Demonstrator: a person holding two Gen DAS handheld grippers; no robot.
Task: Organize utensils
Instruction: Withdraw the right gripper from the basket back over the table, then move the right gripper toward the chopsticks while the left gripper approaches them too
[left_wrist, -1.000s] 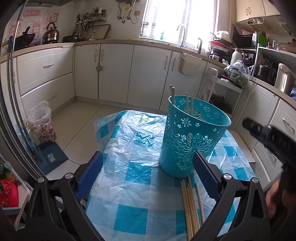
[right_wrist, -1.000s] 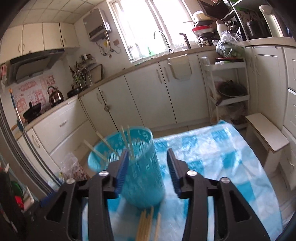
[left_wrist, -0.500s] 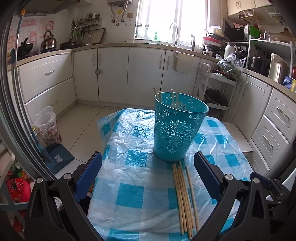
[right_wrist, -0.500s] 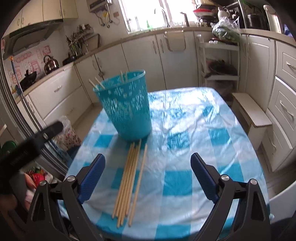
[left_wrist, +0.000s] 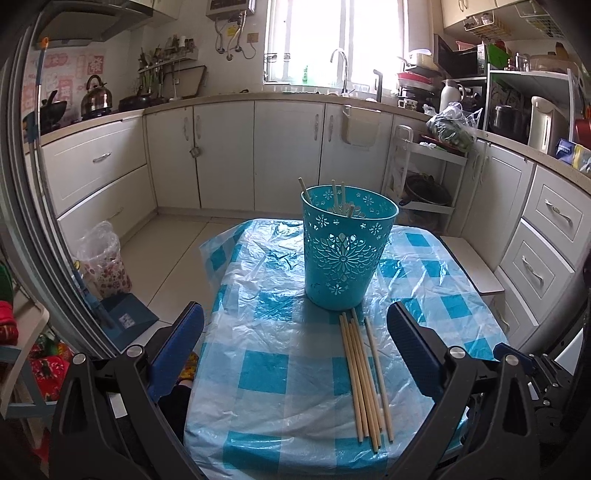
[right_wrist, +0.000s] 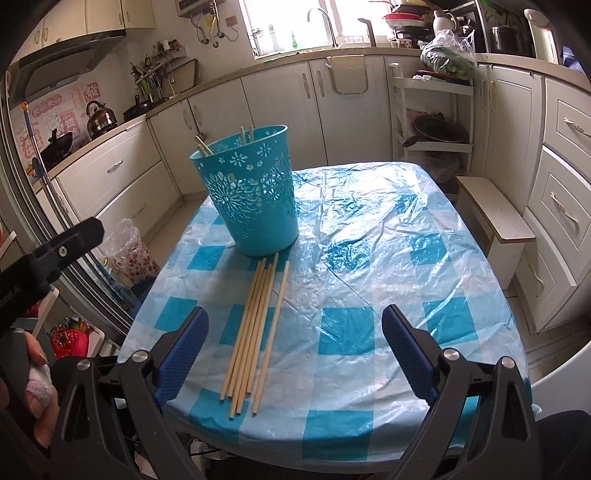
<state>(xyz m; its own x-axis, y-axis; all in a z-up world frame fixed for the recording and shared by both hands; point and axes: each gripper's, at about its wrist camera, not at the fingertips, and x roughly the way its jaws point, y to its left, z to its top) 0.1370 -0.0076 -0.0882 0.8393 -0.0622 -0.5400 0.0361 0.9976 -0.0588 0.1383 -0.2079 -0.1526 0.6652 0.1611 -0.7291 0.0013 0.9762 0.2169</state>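
A teal perforated bucket stands upright on the blue-checked table and holds several wooden chopsticks. A bundle of several loose chopsticks lies flat on the table just in front of the bucket. The bucket and the loose chopsticks also show in the right wrist view. My left gripper is open and empty, held back near the table's front edge. My right gripper is open and empty, above the front edge, right of the bundle.
The table wears a wrinkled plastic cover. A small white stool stands at the table's right. White kitchen cabinets line the back and right. A plastic bag sits on the floor at left. The left gripper's body shows at left.
Both grippers have pulled back from the bucket toward the table's front edge. The right gripper opened wide. The bucket and the loose chopsticks have not moved.
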